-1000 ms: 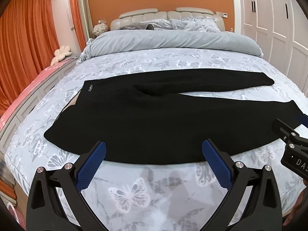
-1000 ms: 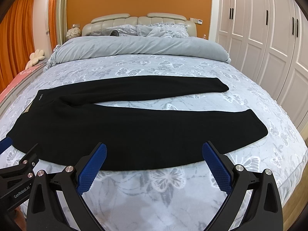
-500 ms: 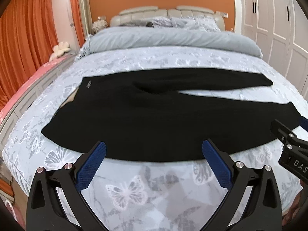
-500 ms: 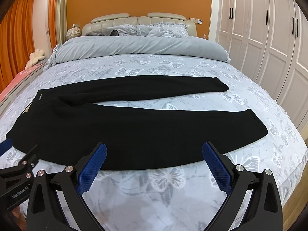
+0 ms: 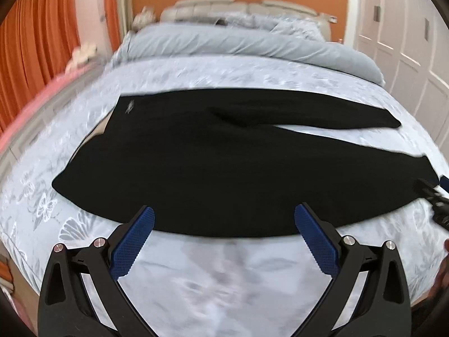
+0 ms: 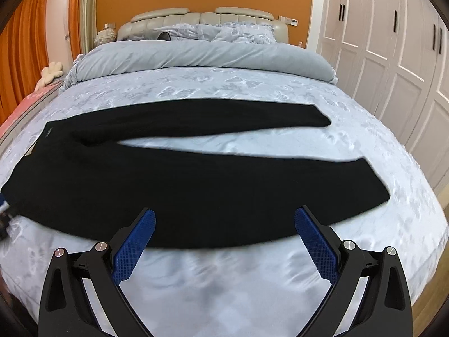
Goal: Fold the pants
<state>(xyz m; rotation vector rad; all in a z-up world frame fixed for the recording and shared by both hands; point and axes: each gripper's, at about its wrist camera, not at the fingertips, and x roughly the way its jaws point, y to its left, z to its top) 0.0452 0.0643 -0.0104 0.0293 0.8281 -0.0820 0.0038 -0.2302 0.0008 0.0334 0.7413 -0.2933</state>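
A pair of black pants (image 5: 213, 168) lies spread flat across the bed (image 5: 224, 275), set crosswise near the foot edge. The waistband is toward the bed's left edge and the two legs run toward the right edge, parted in a narrow V with a strip of butterfly-print bedspread showing between them. The far leg (image 6: 224, 118) is the thinner-looking one and ends short of the right edge; the near leg (image 6: 252, 196) ends closer to the foot-right corner. A small pale logo (image 5: 129, 106) sits on the waistband's far corner.

The left gripper (image 5: 224, 221) hangs above the foot edge of the bed, its jaws wide apart and holding nothing, the blue ribbed pads (image 5: 134, 241) framing the near hem of the pants' seat and thigh. The right gripper (image 6: 224, 221) hangs likewise over the foot edge, jaws wide apart and empty, its blue pads (image 6: 314, 241) just over the near edge of the near leg. Neither touches the cloth as far as can be seen.

At the head of the bed a grey duvet (image 6: 196, 56) is rolled back, with pillows (image 6: 233, 32) against a cream padded headboard (image 6: 202, 16). White wardrobe doors (image 6: 393, 56) stand along the bed's right side, orange curtains (image 5: 42, 42) along the left
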